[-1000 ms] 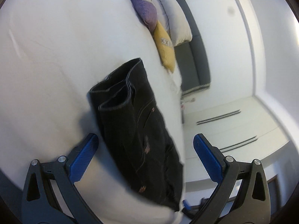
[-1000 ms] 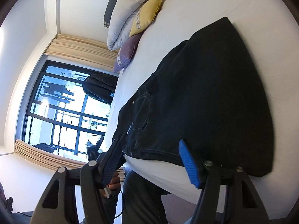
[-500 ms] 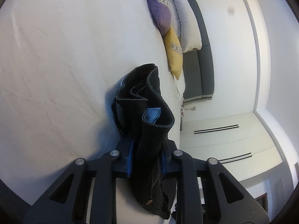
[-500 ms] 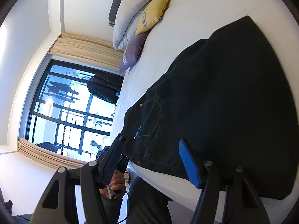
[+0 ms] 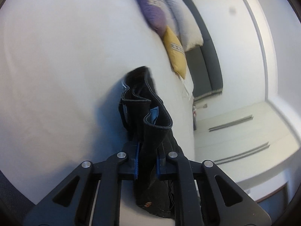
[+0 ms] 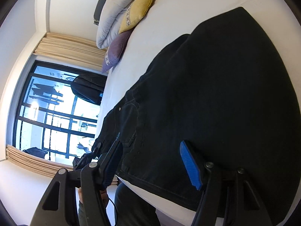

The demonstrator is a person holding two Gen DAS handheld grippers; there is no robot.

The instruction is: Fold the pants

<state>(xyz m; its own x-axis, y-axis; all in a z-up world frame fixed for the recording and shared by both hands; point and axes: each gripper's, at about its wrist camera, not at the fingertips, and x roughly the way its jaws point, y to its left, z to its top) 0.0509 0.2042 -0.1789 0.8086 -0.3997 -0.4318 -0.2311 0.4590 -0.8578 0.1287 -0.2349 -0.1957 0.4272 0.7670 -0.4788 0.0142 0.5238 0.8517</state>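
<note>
Black pants (image 6: 216,94) lie folded lengthwise on the white bed (image 6: 169,5), their waist end at the bed's near edge. In the left wrist view my left gripper (image 5: 146,158) is shut on the bunched waist end of the pants (image 5: 148,113), with both blue pads pressed on the cloth, and the waistband stands up in folds above the bed (image 5: 56,75). My right gripper (image 6: 150,146) stands open just above the pants near the bed's edge, with nothing pinched between its fingers. A hand (image 6: 82,194) shows behind its left finger.
Yellow (image 6: 139,9), purple (image 6: 114,52) and white (image 6: 111,17) pillows lie at the head of the bed by a dark headboard (image 5: 203,56). A large window (image 6: 52,113) with curtains is beyond the bed. A person's leg (image 6: 131,203) stands against the bed's edge.
My left gripper went from wide open to shut on the waist end and raised it off the bed. My right gripper moved in a little over the pants and stayed open.
</note>
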